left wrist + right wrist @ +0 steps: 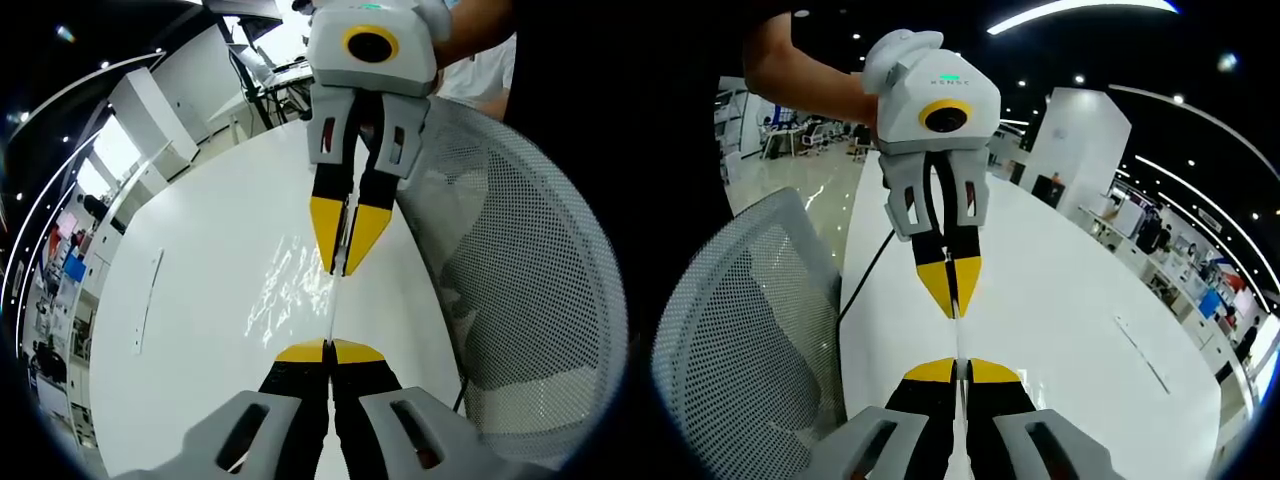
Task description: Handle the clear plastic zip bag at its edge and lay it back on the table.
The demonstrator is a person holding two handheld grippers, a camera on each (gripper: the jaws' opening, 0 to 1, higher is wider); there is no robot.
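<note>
The clear plastic zip bag [333,312] shows edge-on as a thin pale strip stretched between the two grippers, above the white table [200,250]. My left gripper [329,350] is shut on the bag's near end. My right gripper [340,266] comes down from the top of the left gripper view, shut on the bag's far end. In the right gripper view, my right gripper [960,368] pinches the bag [959,338] and my left gripper [955,306] faces it, also shut on it. Glints of light [290,290] lie on the table beside the bag.
A white mesh chair back [520,280] stands against the table edge [740,320]. A thin strip [148,300] lies on the table [1080,300], seen too in the right gripper view [1140,355]. A dark cable [866,270] hangs at the table edge. A person's arm [810,80] holds the left gripper.
</note>
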